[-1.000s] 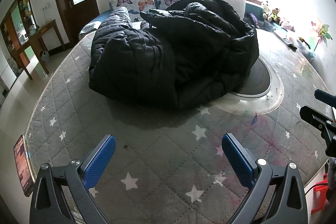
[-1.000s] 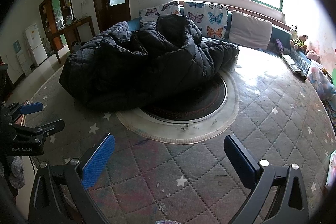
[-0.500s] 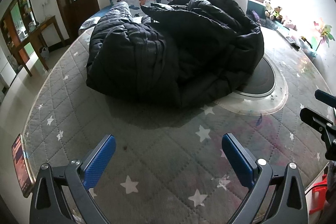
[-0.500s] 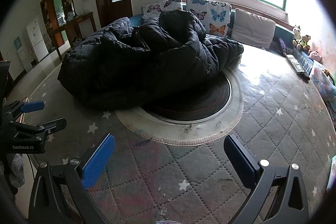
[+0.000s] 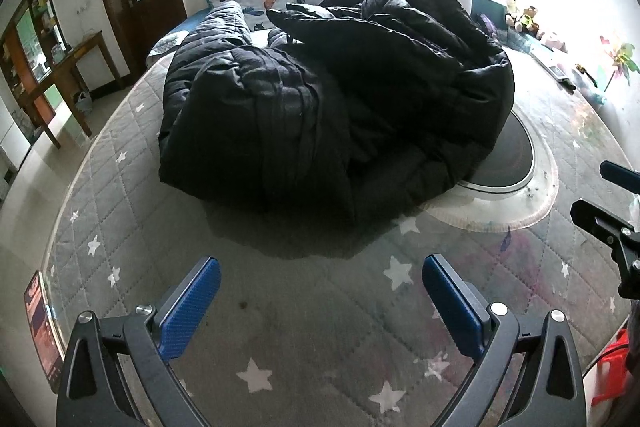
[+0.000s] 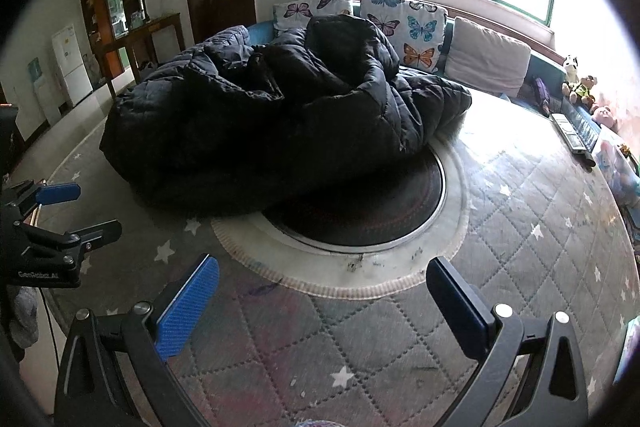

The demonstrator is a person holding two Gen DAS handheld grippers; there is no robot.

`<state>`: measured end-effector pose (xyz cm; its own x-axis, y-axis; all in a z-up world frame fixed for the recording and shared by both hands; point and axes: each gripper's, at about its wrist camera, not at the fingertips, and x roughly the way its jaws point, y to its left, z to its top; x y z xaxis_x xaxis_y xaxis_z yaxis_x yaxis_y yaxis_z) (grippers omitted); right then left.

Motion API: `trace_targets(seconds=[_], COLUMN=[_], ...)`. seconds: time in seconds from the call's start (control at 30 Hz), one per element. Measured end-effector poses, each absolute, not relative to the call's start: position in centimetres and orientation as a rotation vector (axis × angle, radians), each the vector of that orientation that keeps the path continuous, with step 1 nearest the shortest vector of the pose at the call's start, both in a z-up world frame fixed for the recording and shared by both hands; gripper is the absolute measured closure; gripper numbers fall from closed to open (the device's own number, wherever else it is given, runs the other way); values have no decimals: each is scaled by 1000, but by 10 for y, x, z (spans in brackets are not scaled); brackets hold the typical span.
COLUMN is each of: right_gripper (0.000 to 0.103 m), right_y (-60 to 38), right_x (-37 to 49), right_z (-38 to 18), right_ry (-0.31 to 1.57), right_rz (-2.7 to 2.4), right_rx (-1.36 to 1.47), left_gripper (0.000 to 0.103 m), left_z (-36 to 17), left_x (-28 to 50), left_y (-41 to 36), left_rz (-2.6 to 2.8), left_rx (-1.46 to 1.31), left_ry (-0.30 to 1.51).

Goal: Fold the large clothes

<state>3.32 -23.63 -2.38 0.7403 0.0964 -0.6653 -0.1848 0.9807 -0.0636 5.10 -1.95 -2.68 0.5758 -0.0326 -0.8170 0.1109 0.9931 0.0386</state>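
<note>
Fingers (image 5: 188, 311) over star-quilted round table (image 5: 304, 339)

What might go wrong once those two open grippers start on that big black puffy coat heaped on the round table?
1. The black coat is a crumpled heap, so the left gripper or right gripper may pinch several layers at once.
2. It lies partly over the dark round plate; dragging could snag on its rim.
3. The remotes near the table's edge could be swept off when the coat is spread.

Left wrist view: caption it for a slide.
Open left gripper faces a crumpled black puffer coat on the star-quilted table.
</note>
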Motion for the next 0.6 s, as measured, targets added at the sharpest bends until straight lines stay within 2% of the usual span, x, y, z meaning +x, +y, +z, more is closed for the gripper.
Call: trace_targets(seconds=[0.33,0.6], right_gripper=[0,0], right_y=[-239,-244], right_x=[61,115], right_z=[0,47], right_ry=[724,691], right_rz=[204,217], right_rx=[-161,-194], left_gripper=[0,0], left_z=[5,40], left_x=[77,125], left_y=[-4,39], left_rz=[-103,-74], left_rx=[79,9], left_ry=[881,826])
